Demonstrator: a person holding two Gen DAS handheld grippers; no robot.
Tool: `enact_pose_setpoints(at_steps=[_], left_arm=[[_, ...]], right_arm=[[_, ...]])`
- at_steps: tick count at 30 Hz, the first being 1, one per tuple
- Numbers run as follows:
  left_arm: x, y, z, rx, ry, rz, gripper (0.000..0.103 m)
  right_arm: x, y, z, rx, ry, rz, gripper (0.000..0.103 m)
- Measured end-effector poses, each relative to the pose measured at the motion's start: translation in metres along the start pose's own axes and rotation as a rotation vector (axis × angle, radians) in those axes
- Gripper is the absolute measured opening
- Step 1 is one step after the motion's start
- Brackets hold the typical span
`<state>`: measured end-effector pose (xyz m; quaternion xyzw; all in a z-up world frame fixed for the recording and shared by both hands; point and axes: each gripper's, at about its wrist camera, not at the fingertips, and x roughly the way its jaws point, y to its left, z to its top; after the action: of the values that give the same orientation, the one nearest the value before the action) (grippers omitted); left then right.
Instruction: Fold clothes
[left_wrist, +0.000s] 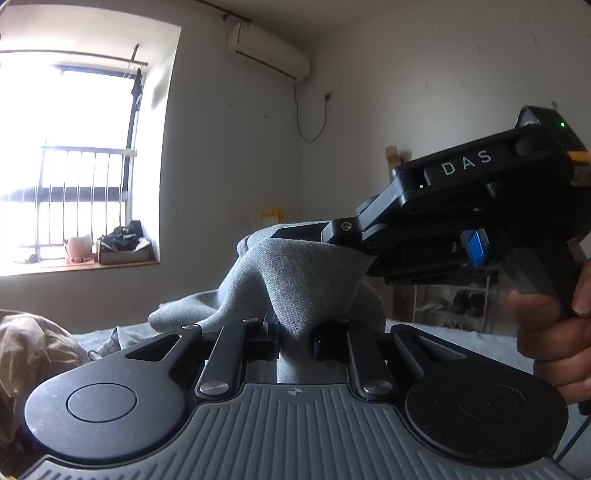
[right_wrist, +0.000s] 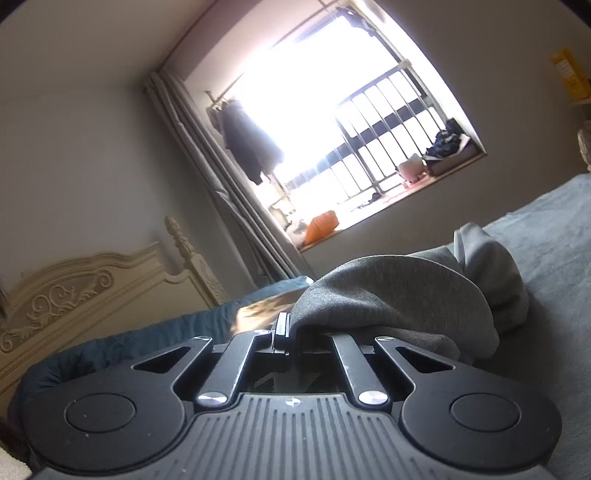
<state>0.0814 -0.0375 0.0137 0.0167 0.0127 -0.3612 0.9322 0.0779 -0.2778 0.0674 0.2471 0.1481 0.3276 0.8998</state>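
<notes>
A grey knit garment (left_wrist: 303, 280) is lifted off the bed in a bunched fold. My left gripper (left_wrist: 295, 339) is shut on its lower edge, with cloth pinched between the fingers. In the left wrist view my right gripper (left_wrist: 314, 232) comes in from the right, held by a hand (left_wrist: 550, 332), and its fingers clamp the top of the same fold. In the right wrist view the grey garment (right_wrist: 399, 295) drapes over my right gripper (right_wrist: 295, 339), whose jaws are shut on the cloth. The rest of the garment trails onto the bed.
A grey-blue bed sheet (right_wrist: 554, 266) spreads under the garment. A brown cloth (left_wrist: 33, 347) lies at the left, a dark blue pillow (right_wrist: 147, 332) and cream headboard (right_wrist: 74, 291) beyond. A barred window (left_wrist: 66, 166), an air conditioner (left_wrist: 266, 51) and a wire rack (left_wrist: 454, 302) line the walls.
</notes>
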Motion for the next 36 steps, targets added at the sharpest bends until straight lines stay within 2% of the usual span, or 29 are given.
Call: enact_pose_setpoints(at_steps=[6, 15, 20, 26, 29, 33, 35, 36], left_arm=[[-0.073, -0.046, 0.052, -0.005, -0.153, -0.034, 0.013], [-0.135, -0.090, 0.097, 0.045, -0.281, -0.059, 0.013], [-0.132, -0.085, 0.089, 0.036, -0.217, -0.034, 0.014], [-0.128, -0.078, 0.079, 0.025, -0.138, -0.003, 0.014], [-0.126, -0.075, 0.073, 0.019, -0.098, 0.012, 0.015], [-0.091, -0.057, 0.039, -0.060, 0.032, 0.020, 0.019], [-0.072, -0.049, 0.018, -0.093, 0.091, 0.021, 0.025], [-0.069, -0.046, 0.008, -0.102, 0.116, 0.029, 0.031]], right_arm=[[-0.062, 0.075, 0.016, -0.078, -0.101, 0.133, 0.003], [-0.126, 0.170, 0.026, -0.200, -0.194, 0.263, 0.003], [-0.131, 0.199, 0.026, -0.221, -0.198, 0.287, 0.003], [-0.103, 0.194, 0.016, -0.173, -0.148, 0.249, 0.003], [-0.079, 0.172, 0.008, -0.100, -0.099, 0.189, 0.003], [-0.049, 0.132, -0.008, 0.017, -0.019, 0.089, 0.003], [-0.037, 0.106, -0.020, 0.078, 0.010, 0.039, 0.003], [-0.033, 0.091, -0.028, 0.108, 0.023, 0.010, 0.003]])
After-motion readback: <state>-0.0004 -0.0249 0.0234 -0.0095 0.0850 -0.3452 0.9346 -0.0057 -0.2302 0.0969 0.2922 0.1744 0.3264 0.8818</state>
